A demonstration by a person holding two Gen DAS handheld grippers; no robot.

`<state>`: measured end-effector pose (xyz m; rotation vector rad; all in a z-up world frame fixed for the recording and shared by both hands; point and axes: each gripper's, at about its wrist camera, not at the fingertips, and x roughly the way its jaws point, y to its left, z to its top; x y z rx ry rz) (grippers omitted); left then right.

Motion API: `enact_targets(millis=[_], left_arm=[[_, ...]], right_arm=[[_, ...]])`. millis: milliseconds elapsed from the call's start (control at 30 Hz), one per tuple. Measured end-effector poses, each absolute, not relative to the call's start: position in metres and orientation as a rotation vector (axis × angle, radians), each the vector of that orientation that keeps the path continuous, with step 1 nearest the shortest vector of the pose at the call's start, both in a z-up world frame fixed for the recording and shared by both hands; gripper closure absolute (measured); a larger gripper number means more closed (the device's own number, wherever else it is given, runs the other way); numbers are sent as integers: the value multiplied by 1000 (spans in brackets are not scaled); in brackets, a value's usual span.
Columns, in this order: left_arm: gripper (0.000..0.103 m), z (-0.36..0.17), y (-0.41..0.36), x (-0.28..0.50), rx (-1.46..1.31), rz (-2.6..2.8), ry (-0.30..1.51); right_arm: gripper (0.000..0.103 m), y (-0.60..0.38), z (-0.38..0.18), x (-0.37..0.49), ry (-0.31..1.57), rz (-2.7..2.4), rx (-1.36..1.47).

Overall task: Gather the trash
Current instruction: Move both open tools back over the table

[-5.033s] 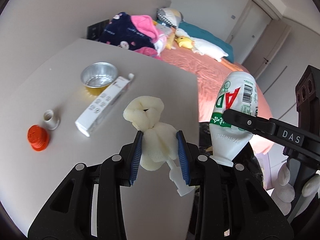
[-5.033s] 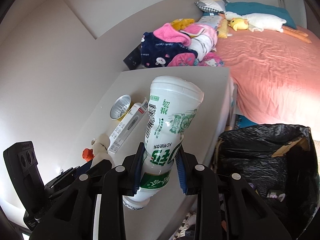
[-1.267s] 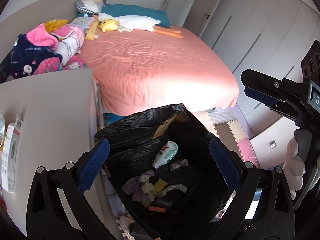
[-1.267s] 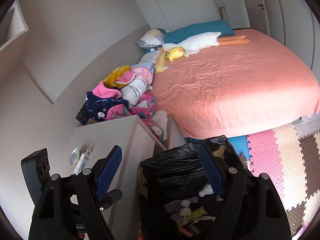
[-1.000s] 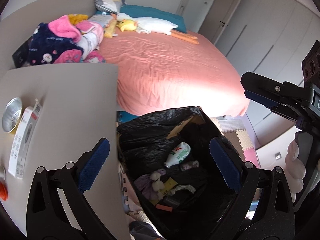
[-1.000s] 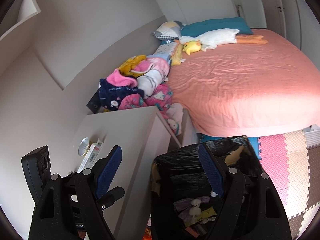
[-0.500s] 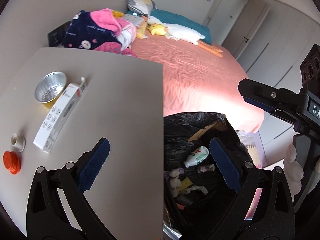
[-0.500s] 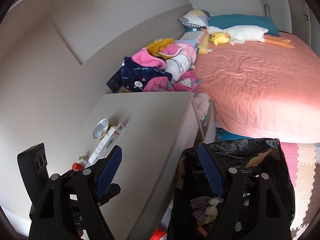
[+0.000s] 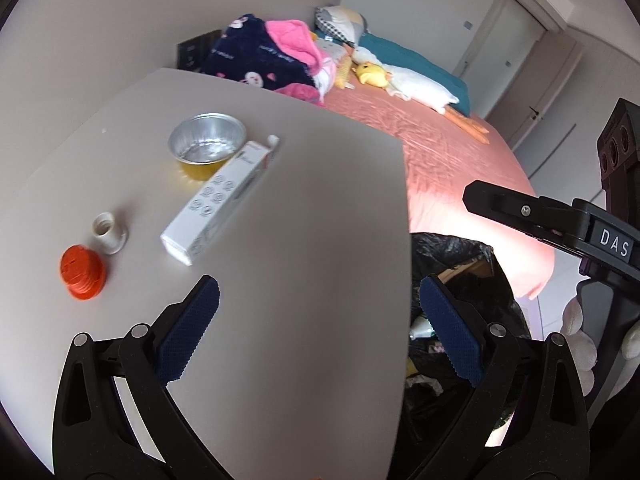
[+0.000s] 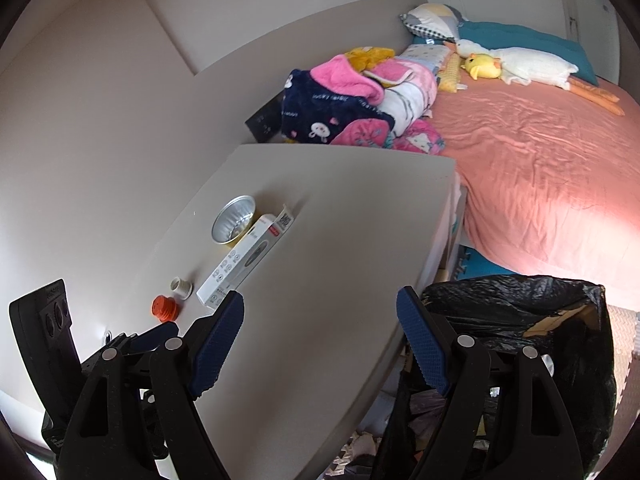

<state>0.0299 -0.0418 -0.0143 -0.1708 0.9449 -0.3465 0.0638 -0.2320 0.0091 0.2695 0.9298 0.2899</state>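
You had both claws wide apart and empty: the left claw (image 9: 318,330) over the pale grey surface (image 9: 312,216), the right claw (image 10: 320,340) beside it. Best take the long white cardboard box (image 9: 219,203) at eleven o'clock across its narrow width. The round foil cup (image 9: 207,144) looked empty (yellow base); the black bin bag (image 10: 560,344) at three o'clock held scraps.

My left gripper (image 9: 320,320) hangs wide apart and empty over the grey table (image 9: 312,208); ahead lie a white box (image 9: 218,204), a foil cup (image 9: 207,145), an orange cap (image 9: 82,272); the black trash bag (image 9: 460,264) gapes at right.
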Motion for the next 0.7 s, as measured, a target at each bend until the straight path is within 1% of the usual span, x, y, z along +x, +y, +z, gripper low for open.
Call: enact_targets(millis=[700], left_arm=[[7, -40, 53, 28, -261, -139, 927]], right_arm=[[24, -138, -24, 109, 1011, 363, 178]])
